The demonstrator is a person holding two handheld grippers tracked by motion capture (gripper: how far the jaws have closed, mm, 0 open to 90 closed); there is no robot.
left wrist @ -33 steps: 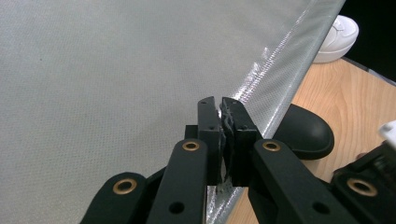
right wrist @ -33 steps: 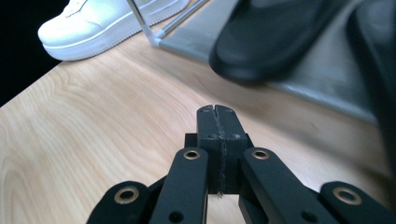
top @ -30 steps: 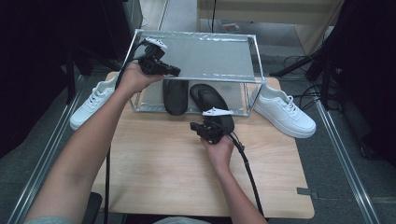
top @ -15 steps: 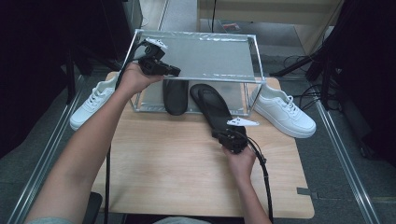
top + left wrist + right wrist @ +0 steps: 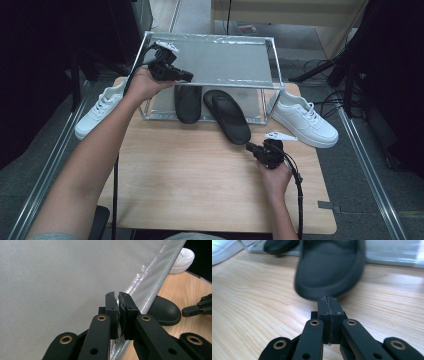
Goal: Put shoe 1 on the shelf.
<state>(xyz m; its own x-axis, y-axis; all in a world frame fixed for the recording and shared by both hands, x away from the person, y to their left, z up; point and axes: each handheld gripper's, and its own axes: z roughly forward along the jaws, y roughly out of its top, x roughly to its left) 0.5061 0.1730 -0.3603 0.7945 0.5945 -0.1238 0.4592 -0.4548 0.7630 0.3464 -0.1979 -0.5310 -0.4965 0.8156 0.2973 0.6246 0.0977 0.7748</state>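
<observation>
I am working at a pale wooden worktop (image 5: 190, 185) with rounded corners. A metal-framed rack (image 5: 210, 107) with a grey mesh shelf on top is standing on its far half. Two black slippers are lying on the wood: the left slipper (image 5: 188, 103) is lying under the rack's shelf, and the right slipper (image 5: 227, 116) is lying at a slant, its heel end sticking out past the rack's front rail towards me. Two white sneakers are flanking the rack, the left sneaker (image 5: 100, 109) overhanging the worktop's left edge and the right sneaker (image 5: 302, 120) sitting at the far right corner. The near half is showing bare wood grain.
</observation>
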